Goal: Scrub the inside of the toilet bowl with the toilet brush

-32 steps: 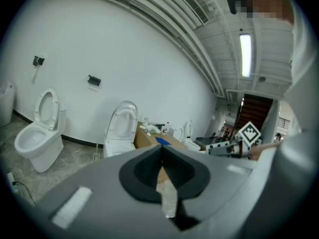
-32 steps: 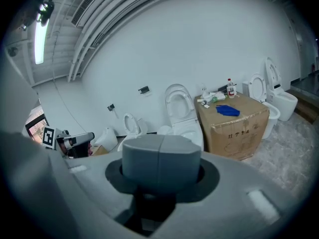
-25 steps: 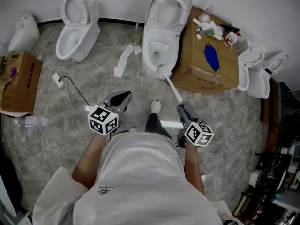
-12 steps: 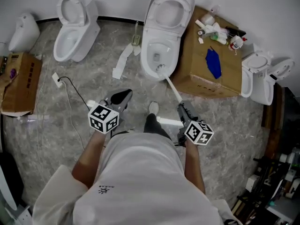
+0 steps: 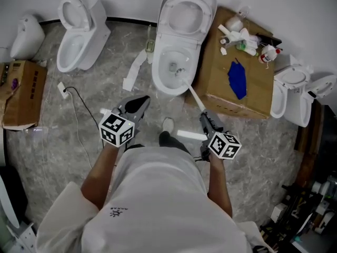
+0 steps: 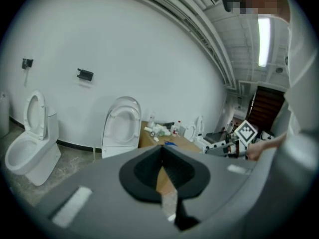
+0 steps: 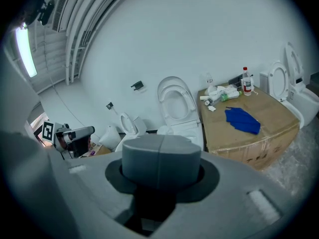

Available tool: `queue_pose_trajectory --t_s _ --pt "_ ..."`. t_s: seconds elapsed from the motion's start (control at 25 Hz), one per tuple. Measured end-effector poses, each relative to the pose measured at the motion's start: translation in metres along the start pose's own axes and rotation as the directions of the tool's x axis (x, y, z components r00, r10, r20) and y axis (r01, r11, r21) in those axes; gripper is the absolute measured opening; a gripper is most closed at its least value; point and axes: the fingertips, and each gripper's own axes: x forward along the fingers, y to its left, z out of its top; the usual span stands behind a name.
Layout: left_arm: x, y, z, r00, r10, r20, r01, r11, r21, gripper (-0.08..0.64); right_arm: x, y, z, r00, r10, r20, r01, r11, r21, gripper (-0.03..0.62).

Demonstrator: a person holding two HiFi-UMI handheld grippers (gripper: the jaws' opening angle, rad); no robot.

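The white toilet point(image 5: 181, 36) stands open at the top middle, its seat and lid raised against the wall. My right gripper point(image 5: 205, 117) is shut on the white handle of the toilet brush point(image 5: 194, 96), which slants up and left over the front rim. The brush head sits inside the bowl near its front wall. In the right gripper view the shut jaws point(image 7: 160, 159) hide the handle, and the toilet point(image 7: 176, 105) shows beyond. My left gripper point(image 5: 138, 104) hangs shut and empty over the floor, left of the bowl; its own view point(image 6: 164, 176) shows the toilet point(image 6: 121, 126) ahead.
A cardboard box point(image 5: 224, 96) right of the toilet carries a blue cloth point(image 5: 236, 79) and bottles. More toilets stand at the left point(image 5: 79, 28) and right point(image 5: 295, 94). A cable point(image 5: 79, 115), a paper strip point(image 5: 134, 70) and a white tube point(image 5: 189, 136) lie on the floor.
The brush head has gone from the bowl's front outer edge over the rim into the bowl. Both grippers have shifted slightly forward.
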Motion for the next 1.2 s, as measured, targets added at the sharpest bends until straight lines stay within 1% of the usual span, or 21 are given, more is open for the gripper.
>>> queue_pose_trajectory --t_s 0.28,0.52,0.64,0.76,1.0,1.2 --pt "0.051 0.001 0.018 0.999 0.046 -0.011 -0.046 0.999 0.000 -0.008 0.031 -0.051 0.036 0.999 0.032 -0.019 -0.032 0.999 -0.002 0.149" --pt "0.069 -0.001 0.019 0.997 0.067 -0.042 -0.068 0.998 -0.011 -0.008 0.045 -0.073 0.051 0.998 0.049 -0.025 -0.049 0.999 -0.007 0.149" --pt "0.078 -0.002 0.022 0.996 0.065 -0.059 -0.065 0.998 0.005 -0.008 0.048 -0.081 0.052 0.999 0.047 -0.025 -0.047 0.999 0.015 0.149" --pt "0.086 -0.001 0.025 0.997 0.062 -0.055 -0.063 0.998 -0.002 -0.008 0.051 -0.089 0.047 0.998 0.040 -0.041 -0.039 0.999 0.027 0.149" --pt "0.095 0.002 0.022 0.998 0.042 -0.052 -0.042 0.999 -0.013 -0.008 0.062 -0.095 0.037 0.997 0.028 -0.071 -0.026 0.999 0.028 0.149" --pt "0.109 0.011 0.016 0.997 0.025 -0.072 -0.025 1.000 -0.008 -0.008 0.087 -0.099 0.035 0.995 0.017 -0.098 -0.015 1.000 0.024 0.149"
